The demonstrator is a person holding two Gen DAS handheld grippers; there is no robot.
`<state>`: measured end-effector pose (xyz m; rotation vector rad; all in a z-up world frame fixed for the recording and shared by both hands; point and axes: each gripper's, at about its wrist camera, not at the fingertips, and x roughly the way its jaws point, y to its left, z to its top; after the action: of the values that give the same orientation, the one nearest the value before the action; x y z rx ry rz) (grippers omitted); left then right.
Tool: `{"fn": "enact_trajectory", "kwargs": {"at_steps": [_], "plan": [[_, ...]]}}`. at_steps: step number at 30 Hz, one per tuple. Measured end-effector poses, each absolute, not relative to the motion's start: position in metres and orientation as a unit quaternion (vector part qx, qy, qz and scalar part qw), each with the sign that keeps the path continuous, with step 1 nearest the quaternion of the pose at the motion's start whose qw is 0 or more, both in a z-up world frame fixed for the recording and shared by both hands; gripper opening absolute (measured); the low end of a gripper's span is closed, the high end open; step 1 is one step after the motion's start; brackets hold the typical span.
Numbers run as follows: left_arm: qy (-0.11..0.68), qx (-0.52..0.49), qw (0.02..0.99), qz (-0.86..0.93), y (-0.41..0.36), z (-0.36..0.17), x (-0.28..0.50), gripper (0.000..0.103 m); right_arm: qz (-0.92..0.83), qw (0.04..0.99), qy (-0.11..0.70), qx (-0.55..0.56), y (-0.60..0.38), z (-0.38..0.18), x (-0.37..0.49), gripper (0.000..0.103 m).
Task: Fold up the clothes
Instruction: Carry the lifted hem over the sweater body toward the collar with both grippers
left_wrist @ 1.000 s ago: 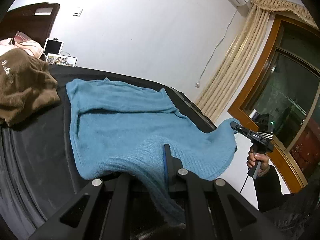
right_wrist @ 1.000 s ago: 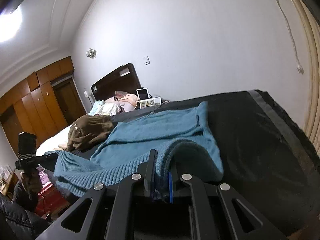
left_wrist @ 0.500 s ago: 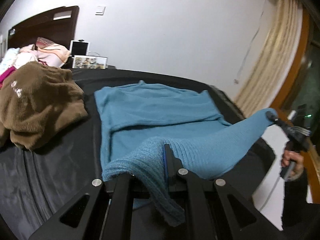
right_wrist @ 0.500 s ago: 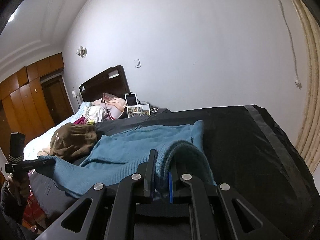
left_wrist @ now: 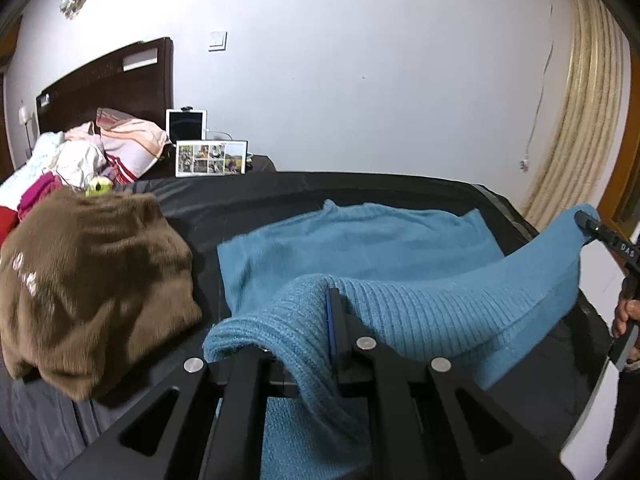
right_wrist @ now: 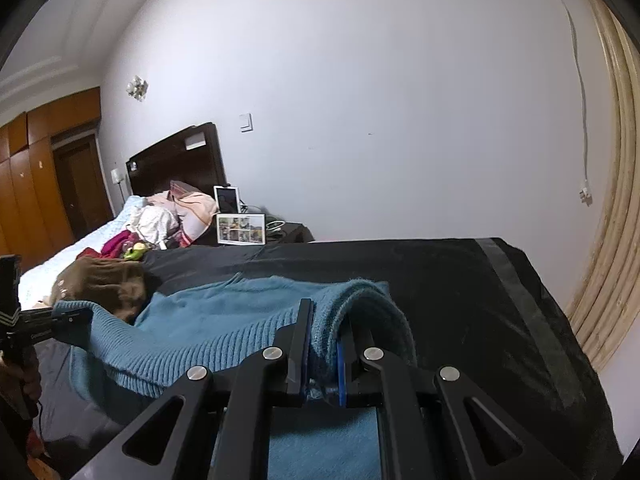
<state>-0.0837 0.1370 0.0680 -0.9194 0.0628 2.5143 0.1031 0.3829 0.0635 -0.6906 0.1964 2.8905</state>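
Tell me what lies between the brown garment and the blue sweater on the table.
Only a bare strip of the black cover separates the brown garment from the blue sweater; nothing sits in it. The left wrist view shows this best.
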Motion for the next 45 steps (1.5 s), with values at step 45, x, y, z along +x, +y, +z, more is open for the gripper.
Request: {"fn": "enact_trajectory", "kwargs": {"at_steps": [45], "plan": [[0.078,-0.389,0.158,0.904,0.182,-0.025,-0.250,0.012,0.911,0.170,0.078,-0.367,0.438,-0.055,-0.112,0.010]]}}
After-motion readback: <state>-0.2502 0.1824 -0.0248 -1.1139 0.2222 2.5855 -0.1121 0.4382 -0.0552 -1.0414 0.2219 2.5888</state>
